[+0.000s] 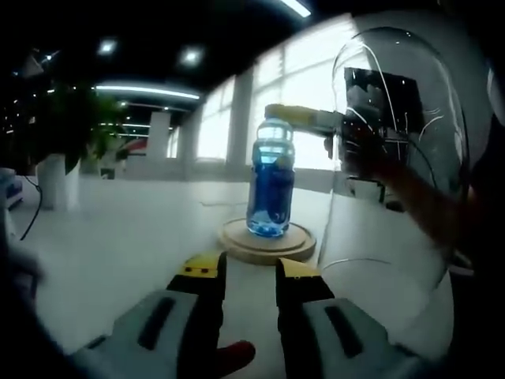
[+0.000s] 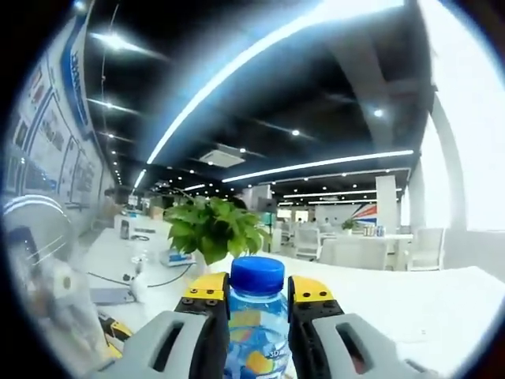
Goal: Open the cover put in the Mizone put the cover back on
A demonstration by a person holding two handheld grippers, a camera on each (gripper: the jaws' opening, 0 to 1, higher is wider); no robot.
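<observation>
A blue Mizone bottle [image 1: 271, 185] stands upright with its bottom on a round wooden base [image 1: 267, 243] on the white table. My right gripper [image 1: 304, 118] reaches in from the right and is shut on the bottle near its top. In the right gripper view, the bottle [image 2: 254, 320] with its blue cap sits between the yellow-tipped jaws of that gripper [image 2: 258, 290]. The clear glass dome cover [image 1: 398, 158] is off the base, just to its right; its edge [image 2: 31, 237] also shows at far left. My left gripper [image 1: 248, 270] is open in front of the base, holding nothing.
A potted plant in a white pot [image 1: 57, 170] stands at the far left of the table [image 1: 118, 237]. Another leafy plant [image 2: 215, 229] is behind the bottle. Cables and small items [image 2: 134, 284] lie on the desk to the left. Chairs and desks fill the background.
</observation>
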